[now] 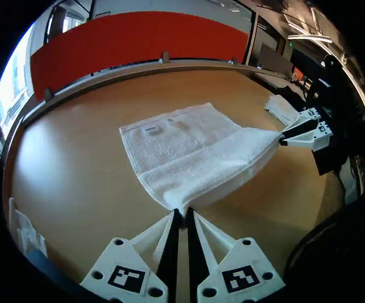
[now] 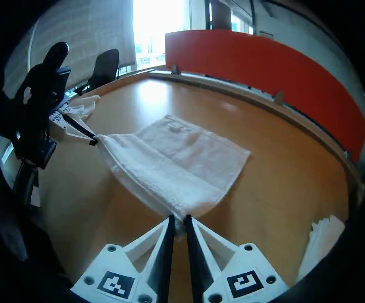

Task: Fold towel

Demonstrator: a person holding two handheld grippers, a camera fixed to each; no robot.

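Observation:
A white towel (image 1: 192, 149) lies partly on the wooden table (image 1: 81, 166), its near edge lifted and stretched between both grippers. My left gripper (image 1: 182, 214) is shut on one corner of the towel. In the same view the right gripper (image 1: 283, 137) pinches the other lifted corner at the right. In the right gripper view the towel (image 2: 174, 156) spreads ahead, my right gripper (image 2: 178, 221) is shut on its near corner, and the left gripper (image 2: 92, 140) holds the far corner at the left. The towel's far half rests flat, with a small label showing.
A red partition (image 1: 132, 43) runs along the table's far edge. Another white cloth (image 1: 281, 108) lies at the table's side, behind the right gripper. A stack of white folded items (image 2: 323, 237) sits near the table edge. Office chairs (image 2: 104, 65) stand by the window.

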